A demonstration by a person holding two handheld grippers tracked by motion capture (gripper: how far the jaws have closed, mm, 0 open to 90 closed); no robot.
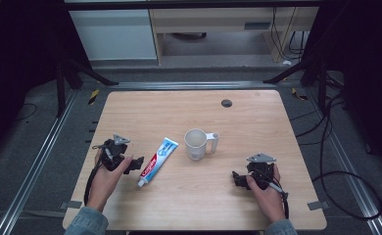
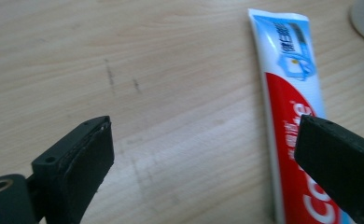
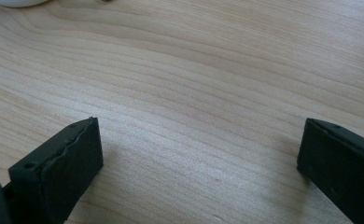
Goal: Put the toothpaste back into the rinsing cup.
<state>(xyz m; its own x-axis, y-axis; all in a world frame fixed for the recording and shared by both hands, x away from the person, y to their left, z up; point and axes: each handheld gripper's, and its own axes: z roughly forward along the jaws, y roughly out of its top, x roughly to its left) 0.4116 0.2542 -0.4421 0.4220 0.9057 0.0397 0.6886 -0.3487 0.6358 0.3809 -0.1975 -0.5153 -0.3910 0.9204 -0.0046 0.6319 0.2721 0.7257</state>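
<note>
**Two open grippers, one toothpaste tube between hand and cup**

Both tools stand wide apart at the jaws and grip nothing. The left gripper (image 1: 132,164) sits just beside the toothpaste tube (image 1: 158,155), its far jaw over the tube's red part in the left gripper view. The right gripper (image 1: 238,179) faces bare wood. The tube lies flat on the table (image 1: 257,112), slanted, with a white cup (image 1: 197,143) near its flat end.
</note>
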